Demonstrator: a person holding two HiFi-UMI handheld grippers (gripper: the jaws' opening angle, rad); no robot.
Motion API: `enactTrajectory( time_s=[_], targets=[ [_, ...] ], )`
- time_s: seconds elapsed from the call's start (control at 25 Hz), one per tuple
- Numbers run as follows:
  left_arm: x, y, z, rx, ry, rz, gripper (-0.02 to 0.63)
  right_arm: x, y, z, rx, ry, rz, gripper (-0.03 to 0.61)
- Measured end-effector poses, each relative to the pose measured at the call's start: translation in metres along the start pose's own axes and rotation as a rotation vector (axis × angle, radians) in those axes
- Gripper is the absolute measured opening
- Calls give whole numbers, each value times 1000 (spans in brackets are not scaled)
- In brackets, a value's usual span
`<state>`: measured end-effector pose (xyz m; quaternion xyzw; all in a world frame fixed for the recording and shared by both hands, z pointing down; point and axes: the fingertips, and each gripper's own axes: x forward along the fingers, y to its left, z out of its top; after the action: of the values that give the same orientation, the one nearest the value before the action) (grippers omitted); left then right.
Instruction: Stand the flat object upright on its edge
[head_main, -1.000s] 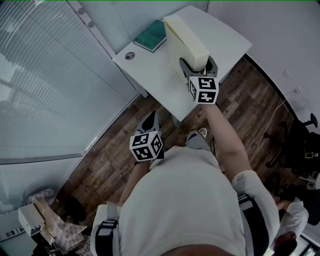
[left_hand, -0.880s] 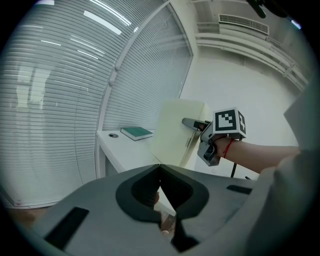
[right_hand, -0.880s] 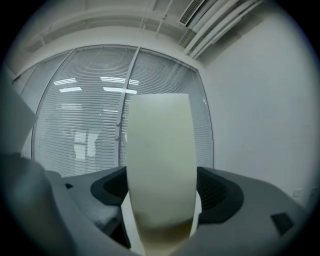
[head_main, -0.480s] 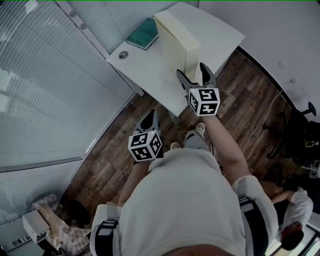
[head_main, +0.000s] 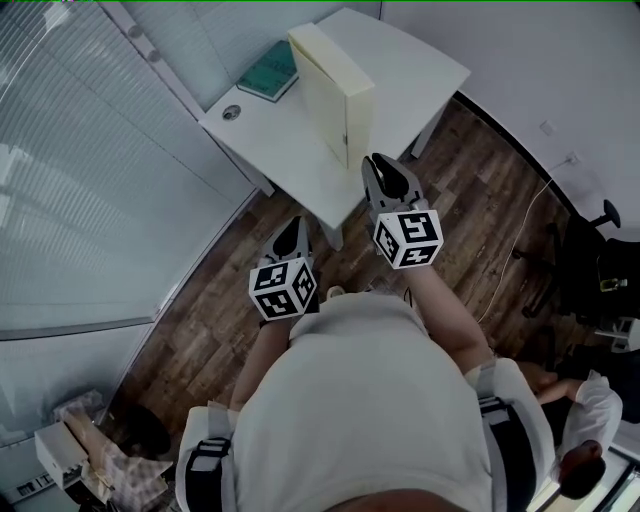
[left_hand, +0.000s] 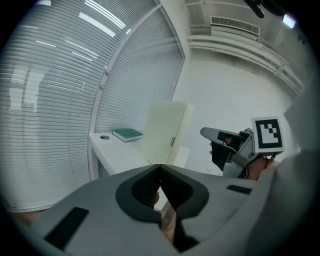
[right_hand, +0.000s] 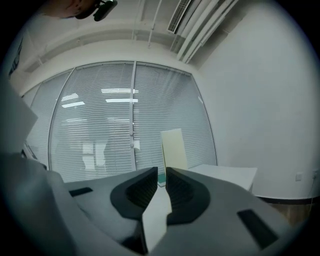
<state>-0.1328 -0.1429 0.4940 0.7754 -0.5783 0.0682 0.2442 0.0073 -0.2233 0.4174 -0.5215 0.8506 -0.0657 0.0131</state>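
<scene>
Fig.: cream box (head_main: 335, 95) upright on its edge on white table (head_main: 415, 60); green book (head_main: 268, 72) just behind. R gripper (head_main: 385, 170) near box, apart from it, jaws just closing to a slit, empty. L gripper (head_main: 292, 232) clenched, empty.

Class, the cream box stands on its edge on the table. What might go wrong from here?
The tall, thin cream box stands unsupported near the table edge; a knock could topple it. The right gripper, jaws just closing on nothing, is close by and might clip it.
</scene>
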Motion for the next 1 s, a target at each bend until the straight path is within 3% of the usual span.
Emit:
enactTrajectory(
  time_s=[0.28,1.0],
  targets=[
    [-12,-30,0,-9,-26,34,20,-46,11,2,-75,43,96,25],
    [-61,-104,-30,-1,-38,64,20,-164,8,-13,-15,89,163,20]
  ],
)
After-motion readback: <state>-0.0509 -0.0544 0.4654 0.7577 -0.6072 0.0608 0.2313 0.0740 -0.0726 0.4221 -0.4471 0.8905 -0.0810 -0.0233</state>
